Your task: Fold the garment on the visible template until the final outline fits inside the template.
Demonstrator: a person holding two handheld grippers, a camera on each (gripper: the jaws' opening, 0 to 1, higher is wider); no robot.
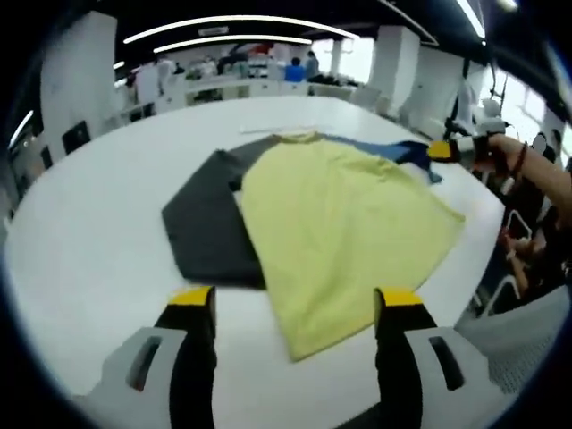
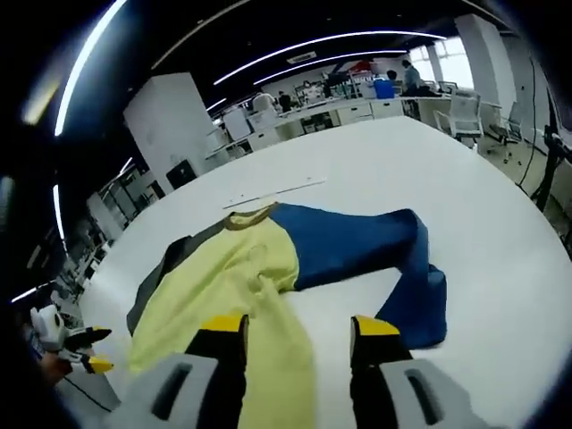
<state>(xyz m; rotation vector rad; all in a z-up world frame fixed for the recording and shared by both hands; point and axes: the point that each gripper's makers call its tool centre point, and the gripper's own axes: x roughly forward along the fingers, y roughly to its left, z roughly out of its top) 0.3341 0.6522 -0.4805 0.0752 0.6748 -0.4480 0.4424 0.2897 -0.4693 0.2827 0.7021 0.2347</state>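
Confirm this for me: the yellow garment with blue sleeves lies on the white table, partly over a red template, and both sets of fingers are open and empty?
Not quite. The template is dark grey, not red, as the left gripper view shows. The rest holds: the yellow garment with blue sleeves lies on the white table, both grippers open and empty.

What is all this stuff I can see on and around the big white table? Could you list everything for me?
garment: one, yellow body with blue sleeves, spread on the table, partly over the template.
template: one, dark grey sheet, under the garment's side.
pale strip: one, whitish, on the table beyond the collar.
table: one, white, large.
chairs: a few, pale, at the far edge of the table.
people: several, far back by the desks, too small to describe.
left hand-held gripper: one, black jaws with yellow tips, open, above the garment's hem.
right hand-held gripper: one, same colours, open, above a sleeve.
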